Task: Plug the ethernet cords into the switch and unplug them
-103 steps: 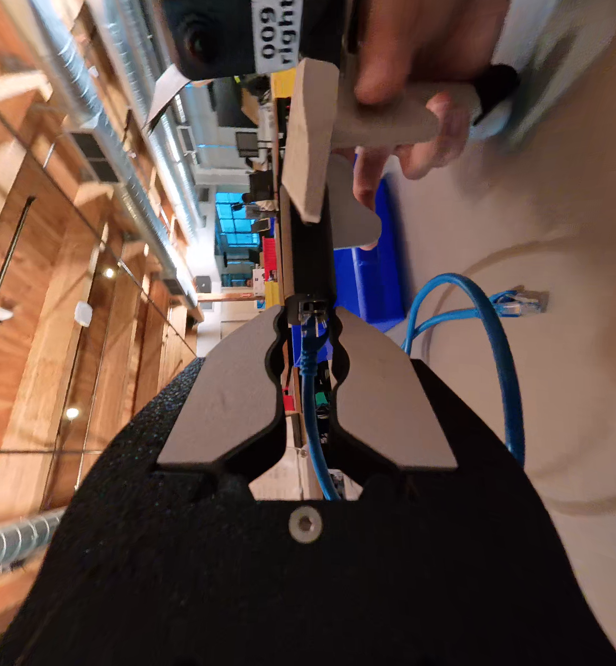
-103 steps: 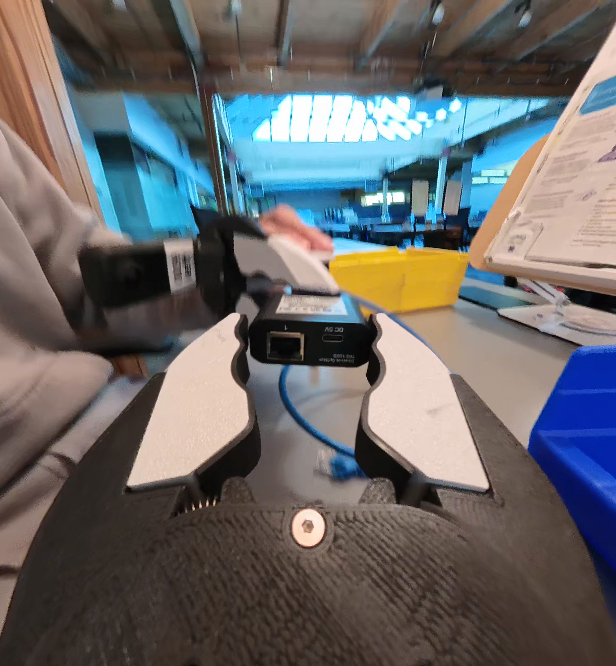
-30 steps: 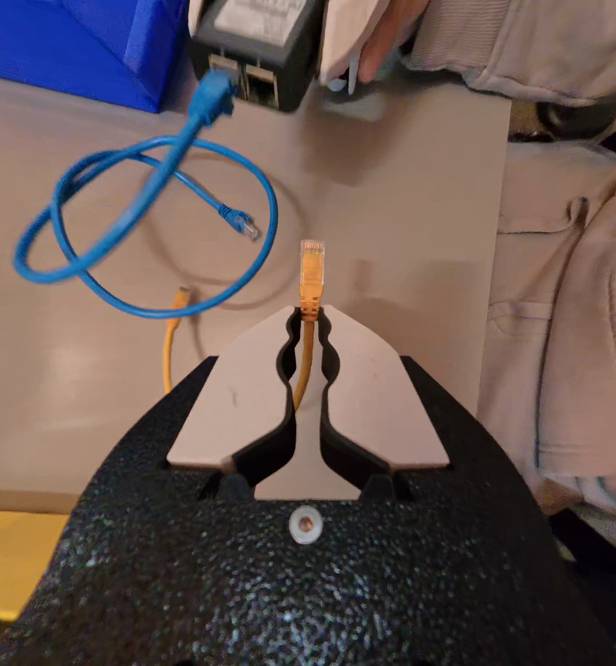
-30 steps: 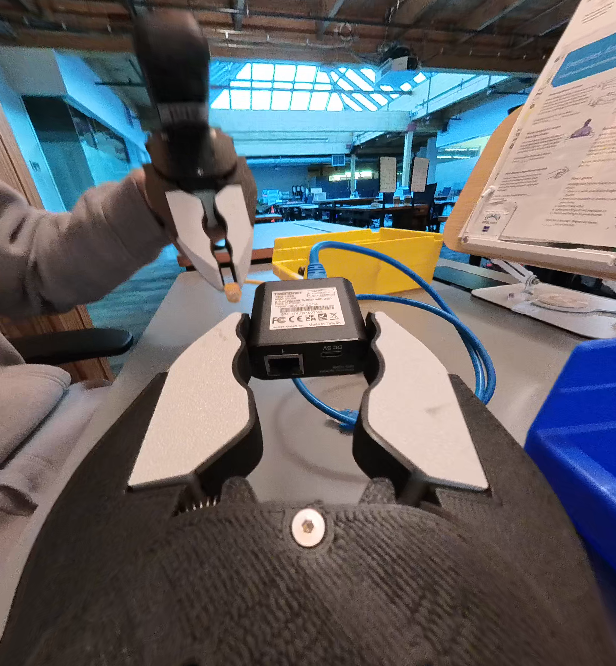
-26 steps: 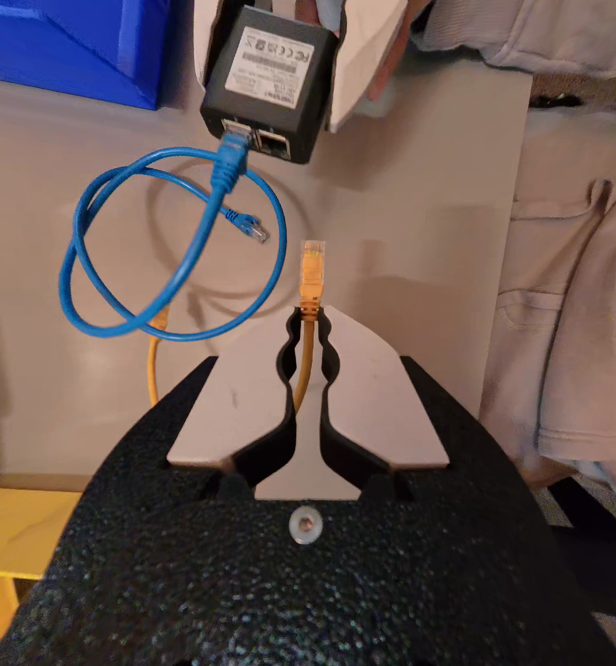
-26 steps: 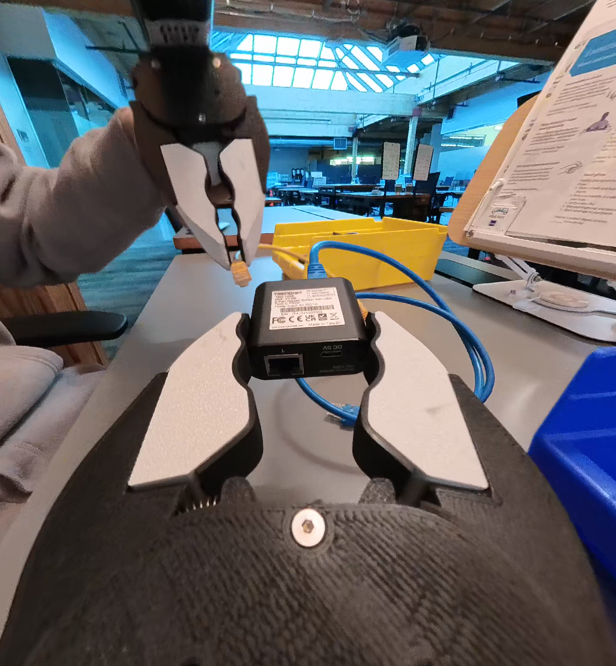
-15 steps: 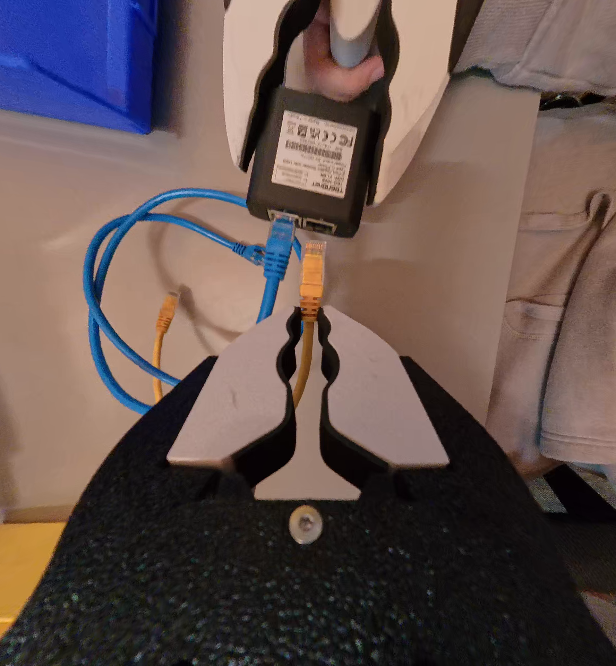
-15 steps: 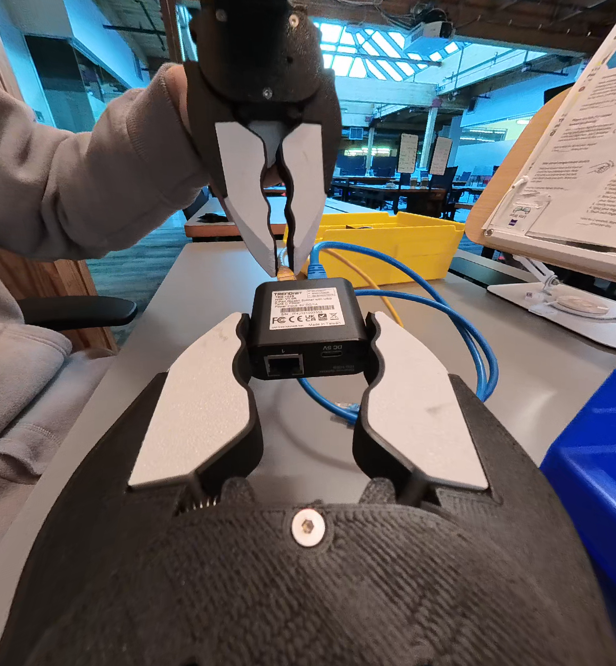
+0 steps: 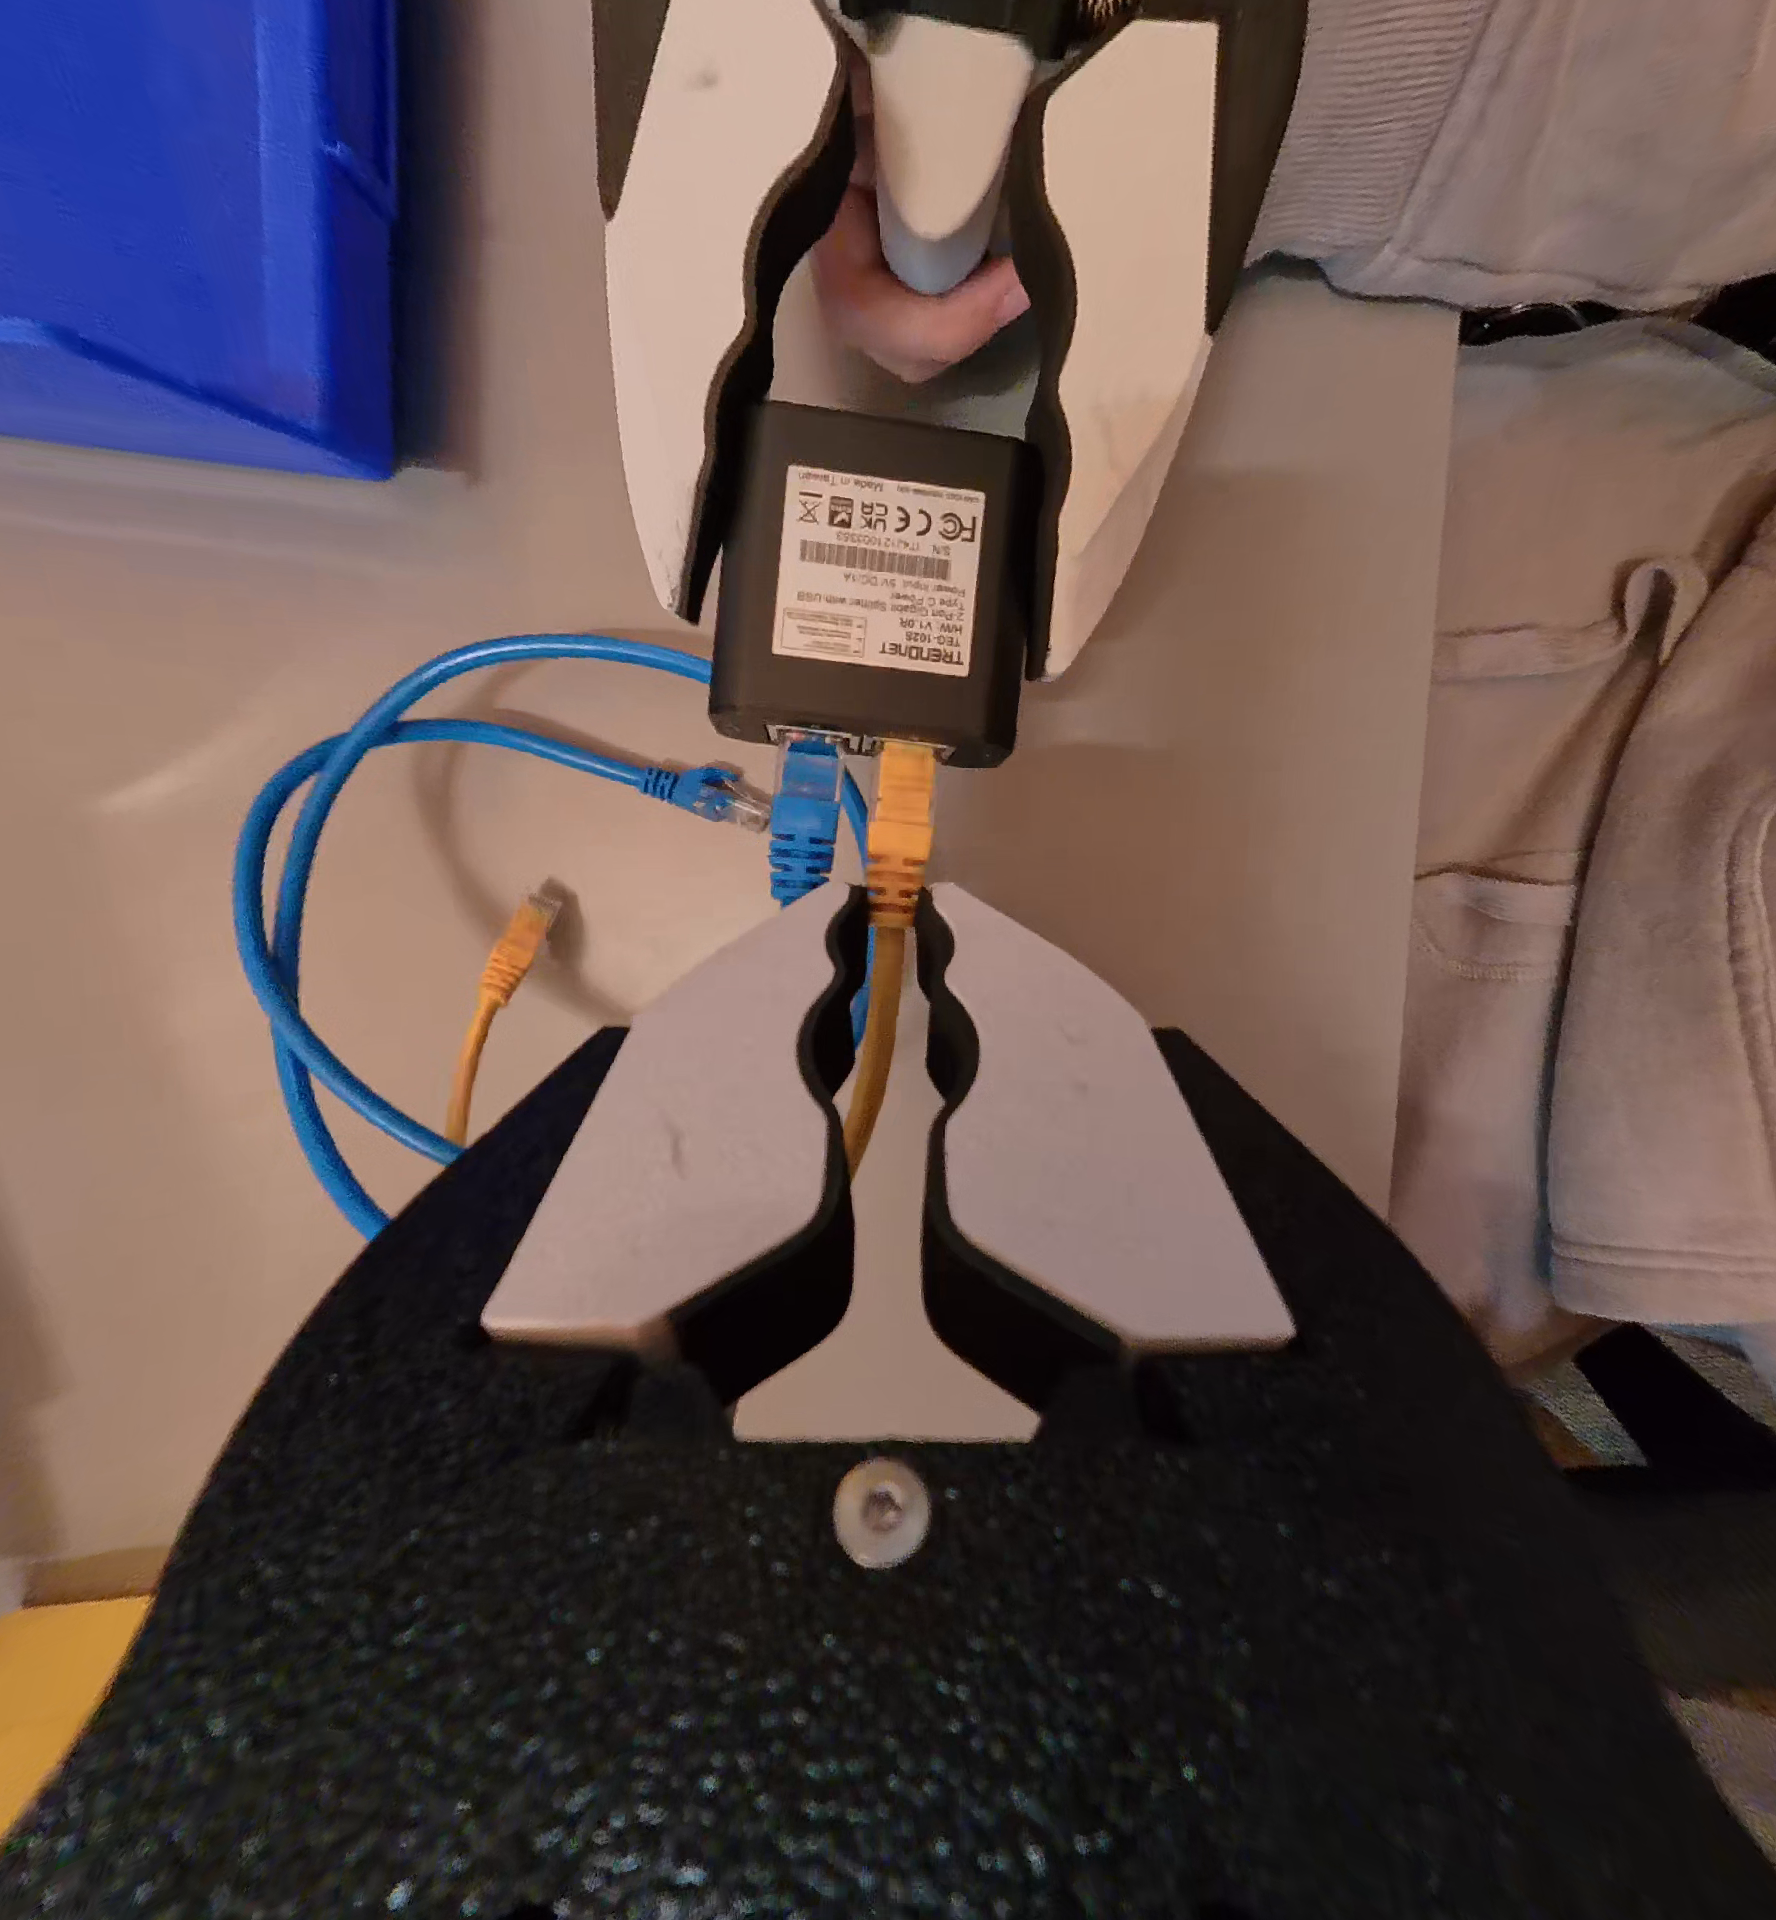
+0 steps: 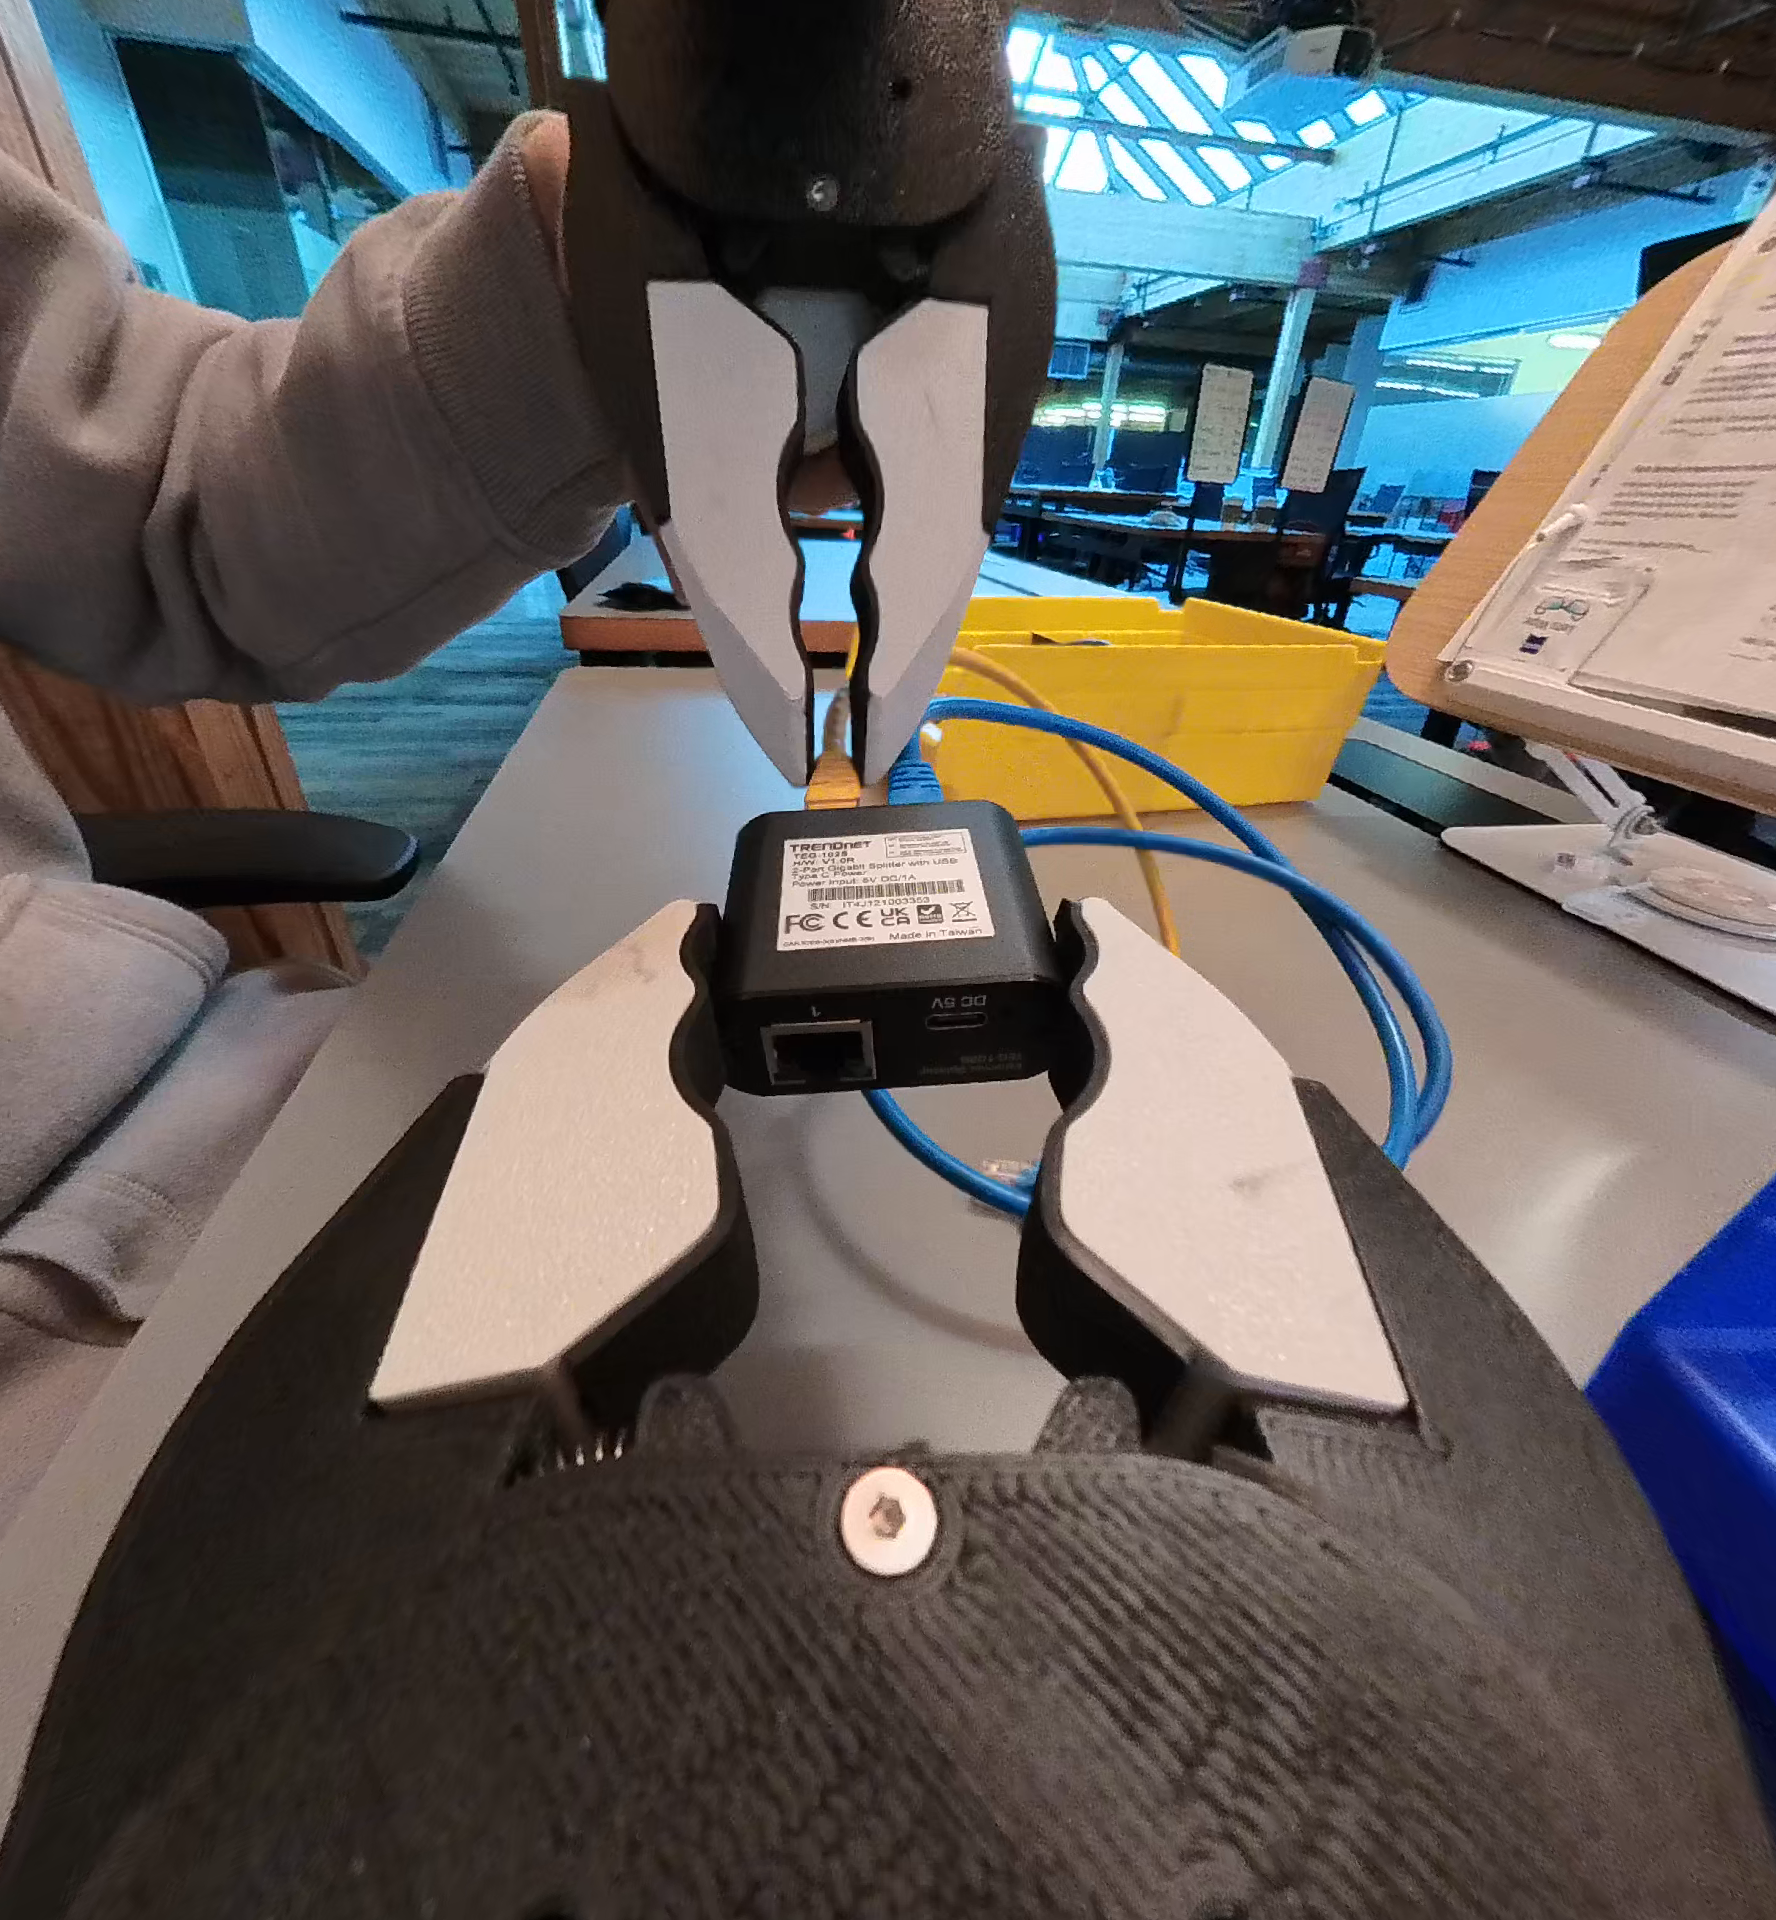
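Observation:
My right gripper (image 10: 886, 977) is shut on a small black switch (image 10: 889, 940) and holds it above the table; the switch also shows in the left wrist view (image 9: 873, 582). A blue ethernet cord (image 9: 806, 821) is plugged into one of its ports and loops down to the table. My left gripper (image 9: 886, 899) is shut on an orange ethernet cord (image 9: 899, 831) just behind its plug, and the plug's tip sits in the port beside the blue one. In the right wrist view the left gripper (image 10: 834, 774) comes down from above onto the switch's far side.
A grey table (image 10: 572, 831) lies below. A blue bin (image 9: 157, 229) stands at one side, a yellow bin (image 10: 1164, 686) at the far end, and a document stand with paper (image 10: 1673, 582) at the right. The cords' loose ends (image 9: 520, 940) lie on the table. A person's sleeve is at the left.
My left gripper has brought the orange plug forward into the switch's free port. The blue cord went from being pushed in to hanging plugged from the switch.

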The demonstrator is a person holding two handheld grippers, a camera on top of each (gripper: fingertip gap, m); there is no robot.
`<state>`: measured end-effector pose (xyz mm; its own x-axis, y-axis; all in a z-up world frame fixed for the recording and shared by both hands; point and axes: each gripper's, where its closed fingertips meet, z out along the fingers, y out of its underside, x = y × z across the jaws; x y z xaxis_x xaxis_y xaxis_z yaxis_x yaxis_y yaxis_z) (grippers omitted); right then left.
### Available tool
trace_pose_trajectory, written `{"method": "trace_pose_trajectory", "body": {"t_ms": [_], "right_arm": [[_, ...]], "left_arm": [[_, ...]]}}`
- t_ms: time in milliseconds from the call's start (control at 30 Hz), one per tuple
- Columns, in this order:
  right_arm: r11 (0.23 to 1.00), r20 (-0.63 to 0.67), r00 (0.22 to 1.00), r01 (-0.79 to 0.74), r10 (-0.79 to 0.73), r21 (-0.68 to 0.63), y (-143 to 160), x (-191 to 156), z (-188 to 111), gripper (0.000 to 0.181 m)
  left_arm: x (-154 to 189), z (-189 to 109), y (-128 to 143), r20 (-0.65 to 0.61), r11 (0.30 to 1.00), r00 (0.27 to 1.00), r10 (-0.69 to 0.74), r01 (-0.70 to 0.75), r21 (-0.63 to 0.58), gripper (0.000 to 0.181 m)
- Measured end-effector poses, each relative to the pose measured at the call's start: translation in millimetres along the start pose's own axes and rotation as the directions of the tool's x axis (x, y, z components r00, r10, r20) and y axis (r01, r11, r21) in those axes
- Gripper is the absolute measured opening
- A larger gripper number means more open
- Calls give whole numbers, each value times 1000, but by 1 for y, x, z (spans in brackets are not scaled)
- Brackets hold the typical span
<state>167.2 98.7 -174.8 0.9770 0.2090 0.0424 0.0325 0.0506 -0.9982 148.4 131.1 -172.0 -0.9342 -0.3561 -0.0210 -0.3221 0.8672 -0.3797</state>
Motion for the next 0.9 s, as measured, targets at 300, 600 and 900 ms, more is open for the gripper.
{"method": "trace_pose_trajectory", "body": {"t_ms": [300, 600, 900], "right_arm": [[996, -30, 998, -51, 53, 73, -8, 7, -6, 62], [986, -31, 997, -71, 77, 149, -16, 11, -15, 62], [986, -95, 993, -55, 71, 158, -17, 20, -15, 62]], "left_arm": [[-9, 3, -13, 58, 982, 996, -67, 55, 180, 7], [-13, 0, -17, 21, 921, 994, -107, 91, 378, 10], [-11, -9, 6, -371, 167, 593, -715, 660, 733, 61]]}}
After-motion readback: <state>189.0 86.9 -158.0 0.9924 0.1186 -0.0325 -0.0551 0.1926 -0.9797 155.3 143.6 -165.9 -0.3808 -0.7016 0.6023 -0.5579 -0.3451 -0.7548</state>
